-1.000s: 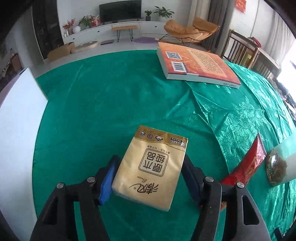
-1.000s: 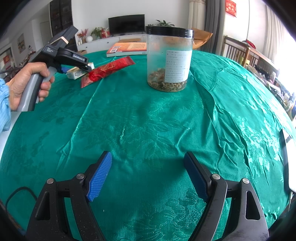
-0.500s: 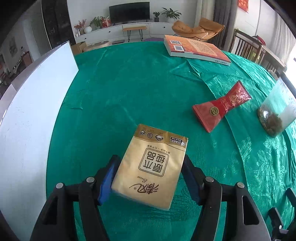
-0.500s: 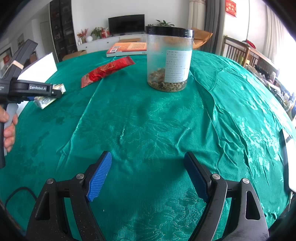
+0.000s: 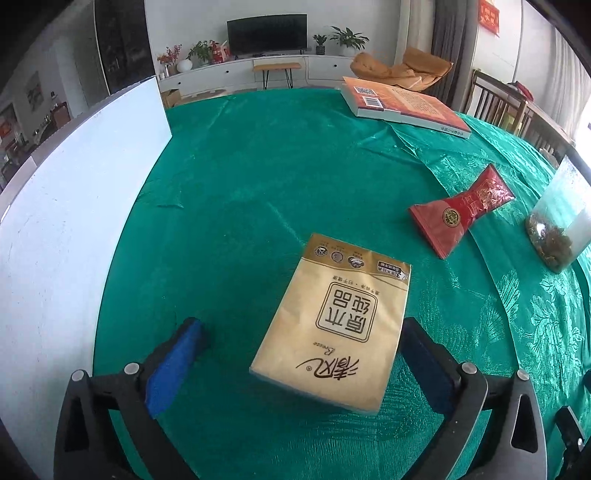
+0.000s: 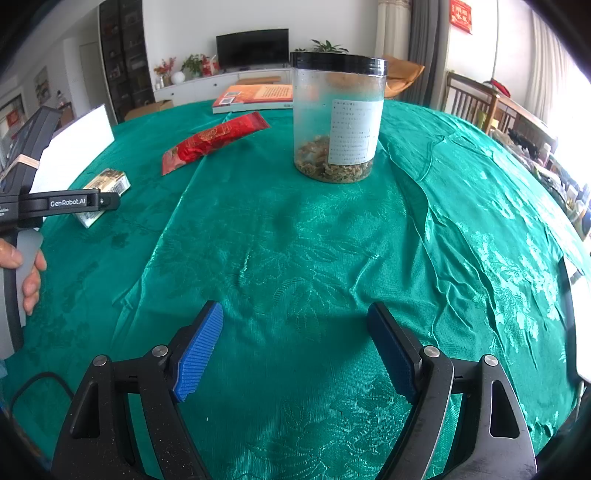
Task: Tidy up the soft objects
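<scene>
Left wrist view: tan tissue pack (image 5: 330, 325) with large printed Chinese characters, a script logo and small "Breeze" lettering, print upside down from here. It lies on the green cloth (image 5: 258, 192) between the fingers of the left tongs (image 5: 299, 362), whose jaws are opening; left blue pad (image 5: 173, 363) is well clear of the pack, right pad (image 5: 424, 365) is just beside its edge, contact hard to judge. Red snack packet (image 5: 461, 214) with a gold round emblem lies right of the pack, near a clear jar (image 5: 557, 229). Orange book (image 5: 402, 105) with QR code and barcode sits at the far side of the counter. White board (image 5: 74, 206) along the left edge.

Right wrist view: right tongs (image 6: 295, 350) spread apart over bare cloth, nothing between the pads. Jar has a black lid and a white label, text too small to read. Left tool's body reads "GenRobot.AI", held by a hand (image 6: 26, 273) at the frame's left edge.

Room: living room with TV (image 5: 266, 33), white cabinet, potted plants, tan lounge chair.
</scene>
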Available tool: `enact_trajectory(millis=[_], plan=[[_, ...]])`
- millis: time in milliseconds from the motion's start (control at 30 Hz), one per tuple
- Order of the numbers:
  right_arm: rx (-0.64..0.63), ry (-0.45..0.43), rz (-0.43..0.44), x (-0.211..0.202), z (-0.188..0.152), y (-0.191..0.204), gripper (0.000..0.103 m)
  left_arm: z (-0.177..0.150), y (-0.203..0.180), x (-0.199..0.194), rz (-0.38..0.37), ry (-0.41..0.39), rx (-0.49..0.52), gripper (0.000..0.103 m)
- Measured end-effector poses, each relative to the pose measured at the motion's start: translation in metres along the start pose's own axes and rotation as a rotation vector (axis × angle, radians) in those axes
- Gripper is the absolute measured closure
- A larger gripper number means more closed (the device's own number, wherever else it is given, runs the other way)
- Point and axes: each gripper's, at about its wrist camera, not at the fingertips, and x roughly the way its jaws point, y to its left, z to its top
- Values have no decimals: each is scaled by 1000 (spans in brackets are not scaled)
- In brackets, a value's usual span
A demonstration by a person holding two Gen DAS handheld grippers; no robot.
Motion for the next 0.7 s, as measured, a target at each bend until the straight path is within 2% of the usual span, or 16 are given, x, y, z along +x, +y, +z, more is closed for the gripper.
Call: enact_trajectory(millis=[700], plan=[[-1, 1, 4, 0, 0, 0, 19, 0, 4, 1, 23, -11, -37, 0]])
